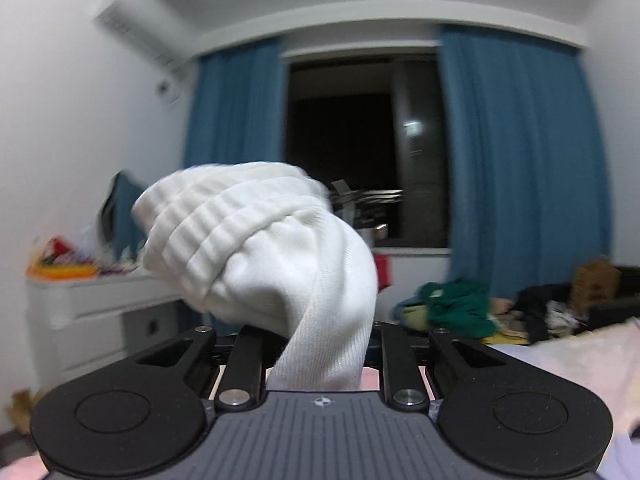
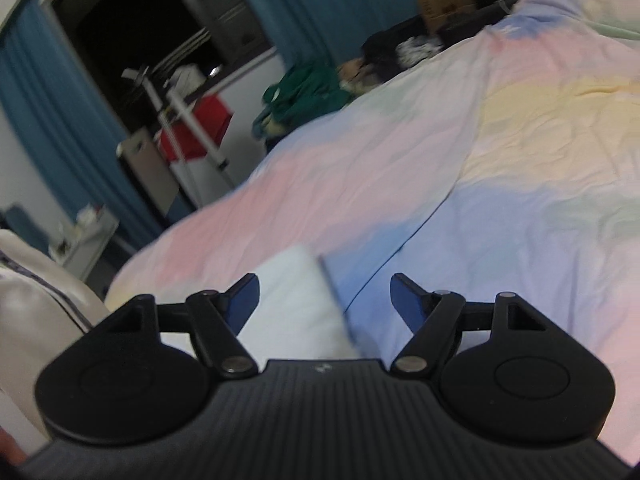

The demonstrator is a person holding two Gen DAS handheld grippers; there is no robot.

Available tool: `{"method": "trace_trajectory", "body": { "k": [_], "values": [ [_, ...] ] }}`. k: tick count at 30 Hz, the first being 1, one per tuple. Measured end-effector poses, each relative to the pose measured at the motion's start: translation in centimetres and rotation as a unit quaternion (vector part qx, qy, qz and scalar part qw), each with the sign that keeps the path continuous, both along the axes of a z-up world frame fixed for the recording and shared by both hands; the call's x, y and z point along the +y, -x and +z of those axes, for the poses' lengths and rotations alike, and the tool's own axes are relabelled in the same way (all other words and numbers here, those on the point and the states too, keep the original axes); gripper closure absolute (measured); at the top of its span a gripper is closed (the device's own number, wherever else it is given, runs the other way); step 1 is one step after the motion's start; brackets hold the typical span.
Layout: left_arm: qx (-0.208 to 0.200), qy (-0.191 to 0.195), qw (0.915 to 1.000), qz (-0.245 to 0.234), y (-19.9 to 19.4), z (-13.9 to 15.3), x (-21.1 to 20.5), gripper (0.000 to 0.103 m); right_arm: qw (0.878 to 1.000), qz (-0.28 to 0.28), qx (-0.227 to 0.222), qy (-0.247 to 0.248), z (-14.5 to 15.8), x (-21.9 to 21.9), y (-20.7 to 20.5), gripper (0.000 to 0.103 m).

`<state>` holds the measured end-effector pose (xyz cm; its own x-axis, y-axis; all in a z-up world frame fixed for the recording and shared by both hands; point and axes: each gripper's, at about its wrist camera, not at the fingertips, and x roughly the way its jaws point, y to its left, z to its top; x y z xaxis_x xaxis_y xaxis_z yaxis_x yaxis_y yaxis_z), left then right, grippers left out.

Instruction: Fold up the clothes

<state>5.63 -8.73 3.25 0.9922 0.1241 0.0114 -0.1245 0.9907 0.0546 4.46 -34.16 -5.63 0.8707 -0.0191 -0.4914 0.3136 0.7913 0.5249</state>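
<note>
The left claw (image 1: 316,344) pinches a bunched white sock (image 1: 256,240) aloft, unfolded, while the right claw (image 2: 324,300) gapes wide above the bed (image 2: 500,160).

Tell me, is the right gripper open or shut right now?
Open. The right gripper has its blue-tipped fingers spread wide apart, gripping nothing, above the pastel bedsheet.

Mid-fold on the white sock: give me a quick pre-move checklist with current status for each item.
1. Left gripper shut on the white sock: ok.
2. Sock lifted off the bedspread: ok.
3. Right gripper open, holding nothing: ok.
4. White cloth lies between the right fingers, not gripped: ok.
5. Sock's ribbed cuff flopped over, not flat: not ok.
6. Left fingertips' hold depth: cannot tell.
</note>
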Motion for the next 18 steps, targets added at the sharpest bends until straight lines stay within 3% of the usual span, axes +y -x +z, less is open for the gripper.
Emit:
{"method": "trace_trajectory", "body": {
  "k": [3,6,10,13,15,17,18],
  "values": [
    [-0.015,-0.045,0.9984,-0.03,1.9,-3.8,-6.7,0.083,0.999,-0.027,-0.009,-0.023,-0.3,-2.1,0.5,0.027],
    [0.01,-0.092,0.9943,-0.052,2.2,-8.3,-11.8,0.082,0.998,-0.049,-0.016,-0.048,-0.8,-4.0,0.8,0.027],
    [0.078,-0.171,0.9783,-0.086,0.7,-14.2,-15.7,0.079,0.995,-0.063,-0.025,-0.078,-1.5,-5.4,1.1,0.027],
    [0.082,-0.218,0.9675,-0.099,0.8,-16.0,-16.6,0.076,0.993,-0.056,-0.032,-0.103,-2.0,-5.8,1.1,0.027],
    [0.093,-0.228,0.9621,-0.117,0.6,-15.7,-16.5,0.069,0.99,-0.04,-0.04,-0.132,-2.4,-6.0,0.8,0.027],
    [0.113,-0.26,0.9482,-0.144,0.3,-15.4,-16.5,0.046,0.986,-0.018,-0.048,-0.159,-2.7,-5.9,0.4,0.027],
    [0.122,-0.275,0.9404,-0.158,0.2,-15.3,-16.4,0.041,0.984,-0.004,-0.051,-0.171,-2.9,-5.7,0.1,0.027]
  ]
}}
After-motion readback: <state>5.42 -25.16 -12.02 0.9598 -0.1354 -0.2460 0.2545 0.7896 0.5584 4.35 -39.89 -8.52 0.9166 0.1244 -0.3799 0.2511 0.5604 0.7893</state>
